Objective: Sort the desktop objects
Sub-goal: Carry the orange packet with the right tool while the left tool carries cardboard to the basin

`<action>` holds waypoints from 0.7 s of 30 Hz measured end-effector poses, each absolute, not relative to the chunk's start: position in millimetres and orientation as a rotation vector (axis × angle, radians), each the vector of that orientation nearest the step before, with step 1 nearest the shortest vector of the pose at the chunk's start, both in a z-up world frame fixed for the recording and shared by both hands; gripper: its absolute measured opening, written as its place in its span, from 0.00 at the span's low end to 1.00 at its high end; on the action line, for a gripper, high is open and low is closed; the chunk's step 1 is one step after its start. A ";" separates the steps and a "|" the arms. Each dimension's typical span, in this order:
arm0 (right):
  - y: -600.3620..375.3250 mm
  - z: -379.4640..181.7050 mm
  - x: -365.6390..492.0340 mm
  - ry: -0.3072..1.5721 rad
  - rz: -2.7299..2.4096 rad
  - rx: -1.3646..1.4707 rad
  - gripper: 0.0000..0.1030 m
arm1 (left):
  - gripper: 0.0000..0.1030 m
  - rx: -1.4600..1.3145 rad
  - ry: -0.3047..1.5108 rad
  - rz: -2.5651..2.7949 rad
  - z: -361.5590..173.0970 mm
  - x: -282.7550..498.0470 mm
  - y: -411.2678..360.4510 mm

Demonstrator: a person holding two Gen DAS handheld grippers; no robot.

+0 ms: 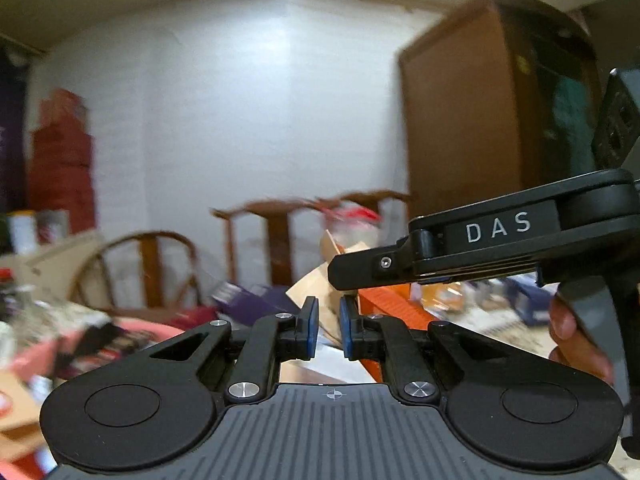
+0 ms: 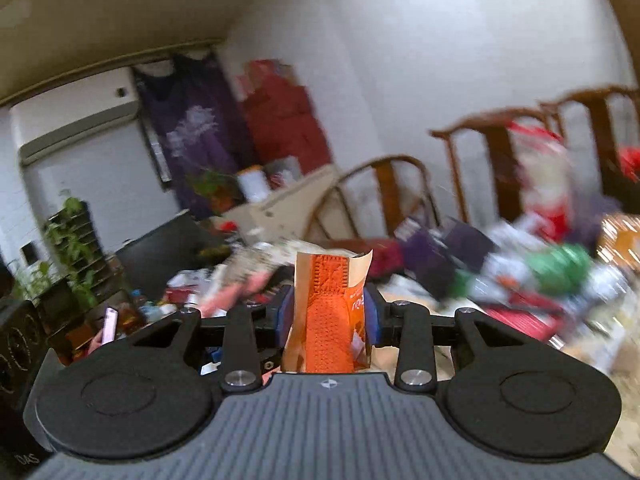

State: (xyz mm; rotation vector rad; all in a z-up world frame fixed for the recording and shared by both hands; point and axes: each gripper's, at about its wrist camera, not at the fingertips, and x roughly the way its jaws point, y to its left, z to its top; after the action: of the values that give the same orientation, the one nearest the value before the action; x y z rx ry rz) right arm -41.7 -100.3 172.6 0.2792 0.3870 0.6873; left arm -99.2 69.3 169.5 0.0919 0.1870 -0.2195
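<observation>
**Orange packet up in my right hand-held gripper, left one empty**

My right hand-held gripper (image 2: 327,314) is clenched on an orange packet (image 2: 328,316), which stands upright in the lower centre of the right wrist view. The blue pads (image 2: 286,316) press its two long edges, and its embossed face is turned toward the camera. I judge this edge grip suits a thin, floppy thing: squeezed from both sides it stays stiff enough to stand, and its top corner curls over only slightly.

My left hand-held gripper (image 1: 328,328) holds nothing. Its blue pads (image 1: 312,330) stand a narrow gap apart, and through that gap I see only brown paper and clutter beyond. In the left wrist view the right tool reaches in from the right edge, its "DAS" label readable, with fingers of my hand (image 1: 576,336) wrapped round its grip below.

The table (image 2: 600,344) lies low in both views, crowded and smeared by blur: purple boxes (image 2: 440,248), something green (image 2: 560,264) and red bags. Wooden chairs (image 2: 384,196) stand against the white wall behind.

I read this as the carry step of sorting: one item is picked and lifted clear of the pile so that it drags nothing along. Where it belongs I cannot tell from here, since no bin or sorted group shows clearly.
</observation>
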 end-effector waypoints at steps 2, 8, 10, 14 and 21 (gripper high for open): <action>-70.5 186.3 -42.5 0.360 0.727 0.245 0.40 | 0.25 0.076 0.172 -0.172 178.7 -102.7 93.4; 15.4 206.2 -38.7 0.313 0.849 0.176 0.40 | 0.25 0.027 0.155 -0.029 190.1 -104.5 165.7; 39.2 207.3 -32.3 0.309 0.875 0.164 0.40 | 0.25 0.014 0.160 0.013 189.2 -100.6 186.8; 82.5 200.0 -10.1 0.344 0.900 0.150 0.40 | 0.25 0.018 0.183 0.093 178.0 -82.3 216.2; 135.3 163.6 31.0 0.418 0.857 0.111 0.57 | 0.29 -0.046 0.284 0.139 150.8 -43.1 253.5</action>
State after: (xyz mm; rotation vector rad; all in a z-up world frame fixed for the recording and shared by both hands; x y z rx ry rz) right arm 31.0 135.3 163.6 0.1109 0.4179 0.8571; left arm -43.1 253.5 150.8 -0.0458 0.2842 0.1386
